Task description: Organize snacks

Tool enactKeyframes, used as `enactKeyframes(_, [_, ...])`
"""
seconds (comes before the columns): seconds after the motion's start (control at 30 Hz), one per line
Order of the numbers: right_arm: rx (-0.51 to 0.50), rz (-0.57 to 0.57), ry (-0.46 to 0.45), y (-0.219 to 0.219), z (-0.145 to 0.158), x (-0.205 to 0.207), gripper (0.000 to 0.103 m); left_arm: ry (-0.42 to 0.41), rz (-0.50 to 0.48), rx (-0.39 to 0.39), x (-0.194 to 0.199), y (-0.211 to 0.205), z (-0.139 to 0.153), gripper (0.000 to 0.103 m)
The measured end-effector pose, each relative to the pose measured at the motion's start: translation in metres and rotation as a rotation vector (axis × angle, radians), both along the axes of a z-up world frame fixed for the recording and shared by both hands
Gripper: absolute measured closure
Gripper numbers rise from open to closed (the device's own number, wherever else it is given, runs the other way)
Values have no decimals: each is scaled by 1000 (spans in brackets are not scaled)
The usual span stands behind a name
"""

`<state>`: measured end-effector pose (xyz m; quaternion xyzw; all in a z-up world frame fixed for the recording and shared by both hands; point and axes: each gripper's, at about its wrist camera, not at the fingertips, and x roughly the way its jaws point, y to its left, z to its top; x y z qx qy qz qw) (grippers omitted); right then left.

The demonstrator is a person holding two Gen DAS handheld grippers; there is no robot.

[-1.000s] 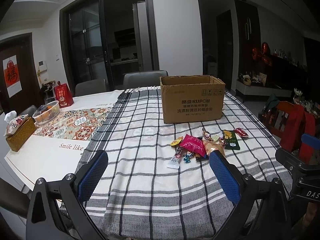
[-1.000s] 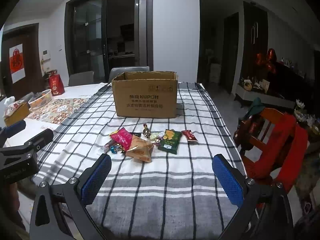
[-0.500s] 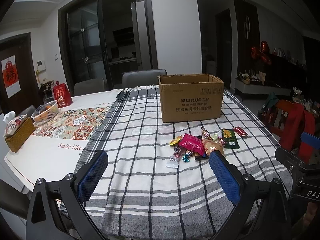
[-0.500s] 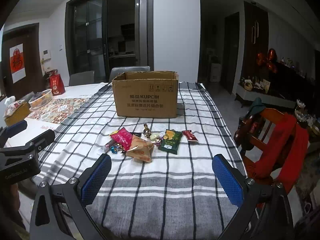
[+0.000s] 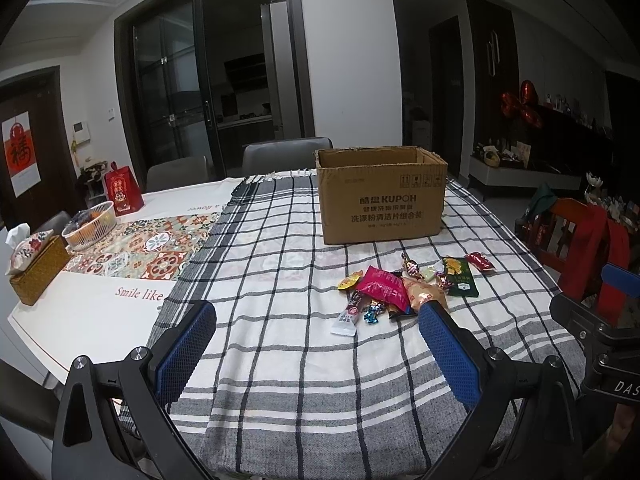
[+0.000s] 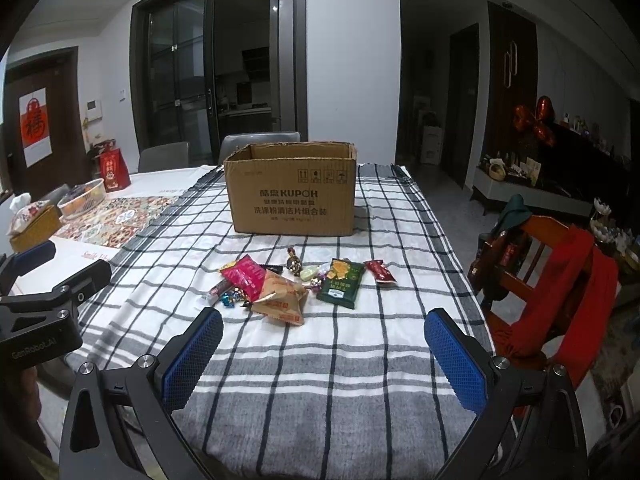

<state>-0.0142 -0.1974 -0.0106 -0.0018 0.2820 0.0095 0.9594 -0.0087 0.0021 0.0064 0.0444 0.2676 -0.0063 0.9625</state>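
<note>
A pile of snack packets [image 5: 404,290] [image 6: 280,284] lies on the checked tablecloth, in front of an open cardboard box [image 5: 382,200] [image 6: 292,190]. Among them are a pink packet [image 6: 245,274], a tan packet [image 6: 282,298], a green packet [image 6: 341,282] and a small red one [image 6: 381,272]. My left gripper [image 5: 316,344] hovers open above the near edge of the cloth, short of the pile and a little to its left. My right gripper [image 6: 322,350] is open too, nearer than the pile. Neither holds anything.
A red-draped wooden chair [image 6: 560,276] stands at the table's right side. On the left of the table are a patterned runner [image 5: 136,248], a white basket [image 5: 90,230], a tissue box [image 5: 34,268] and a red gift bag [image 5: 122,194]. Grey chairs [image 5: 286,154] stand behind.
Both grippers have barely shifted; the views have moved only slightly, with the box and snacks a touch lower and closer. Nothing on the table has moved.
</note>
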Motion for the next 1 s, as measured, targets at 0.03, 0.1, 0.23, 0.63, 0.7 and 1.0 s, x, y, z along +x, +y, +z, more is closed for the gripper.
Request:
enactKeyframes(0.03, [0, 0, 1, 1, -1, 0, 1, 0, 0, 0, 0, 0, 0, 0])
enactKeyframes(0.1, [1, 0, 2, 2, -1, 0, 1, 2, -3, 1, -1, -2, -2, 0])
enactKeyframes(0.23, [1, 1, 4, 3, -3, 1, 1, 3, -4, 1, -1, -3, -3, 0])
enactKeyframes(0.63, [22, 14, 34, 3, -14, 7, 1, 24, -17, 9, 7, -3, -11, 0])
enactKeyframes(0.7, [28, 16, 43, 3, -16, 12, 1, 29, -25, 13, 12, -3, -12, 0])
enactKeyframes(1.0, [50, 48, 95, 9, -27, 43, 1, 67, -88, 47, 46, -3, -27, 13])
